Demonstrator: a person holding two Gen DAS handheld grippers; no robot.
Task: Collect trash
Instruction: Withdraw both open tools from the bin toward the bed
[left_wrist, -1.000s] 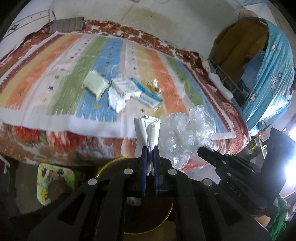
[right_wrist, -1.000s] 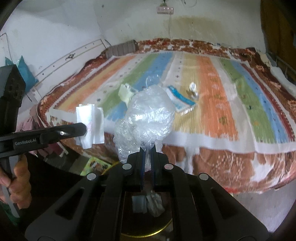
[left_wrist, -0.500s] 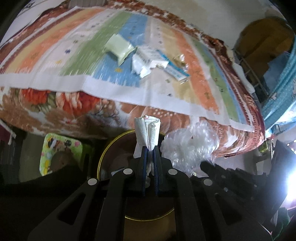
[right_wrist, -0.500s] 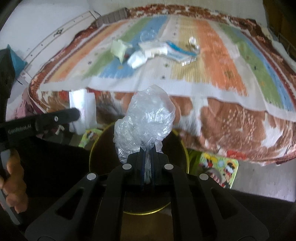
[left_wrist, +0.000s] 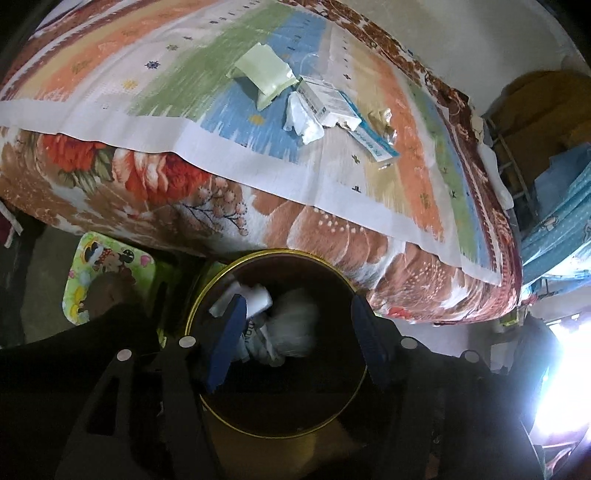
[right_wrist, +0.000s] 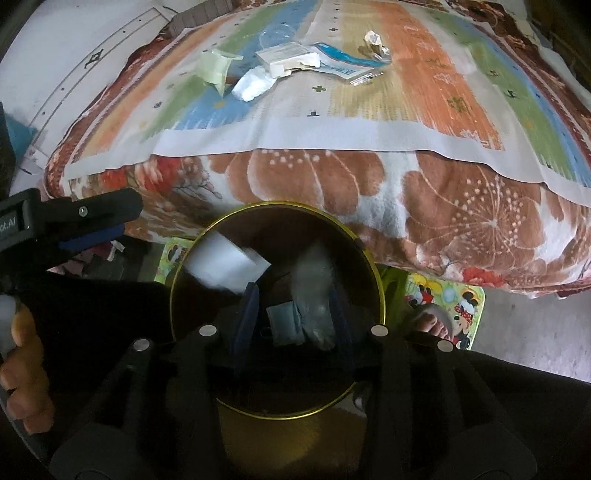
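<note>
Both grippers, left and right, hang with jaws spread and empty over the gold-rimmed bin, so paper and plastic trash lands inside; more litter waits on the striped bed, beside a whitewashed wall

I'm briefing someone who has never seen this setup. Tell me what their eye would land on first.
First, the dark gold-rimmed bin low in both views, with both grippers, left and right, open over it and white paper and crumpled plastic inside. Beyond it, the striped blanket on the bed carries a cluster of litter: a green packet, a white box, a tissue and a blue wrapper.
</note>
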